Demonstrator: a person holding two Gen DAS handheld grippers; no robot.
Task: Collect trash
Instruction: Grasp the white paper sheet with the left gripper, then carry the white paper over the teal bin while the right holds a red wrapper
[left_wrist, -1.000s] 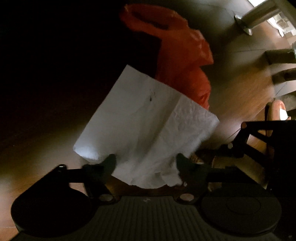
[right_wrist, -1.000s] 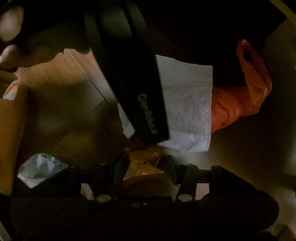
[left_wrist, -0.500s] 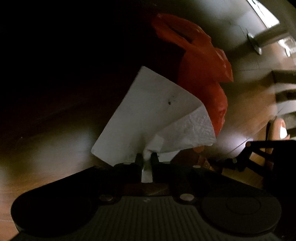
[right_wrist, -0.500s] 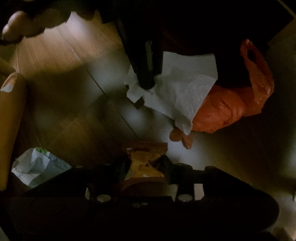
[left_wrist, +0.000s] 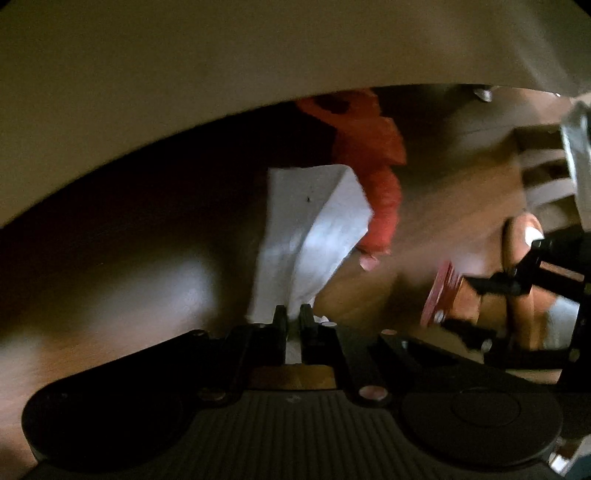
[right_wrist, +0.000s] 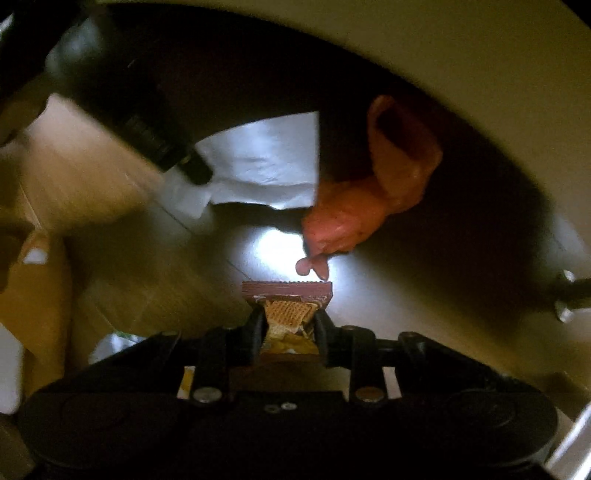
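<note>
Now our left gripper pinches the paper towel, our right gripper clamps the snack wrapper. We should keep both grips firm and carry them to the far orange bag

White napkin matt paper; orange bag glossy plastic; floor polished wood.

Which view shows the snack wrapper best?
The right wrist view: the snack wrapper sits centred between the right gripper fingers, with its crimped edge and waffle print visible. The left wrist view shows it only as a blurred reddish strip near the right edge.
</note>
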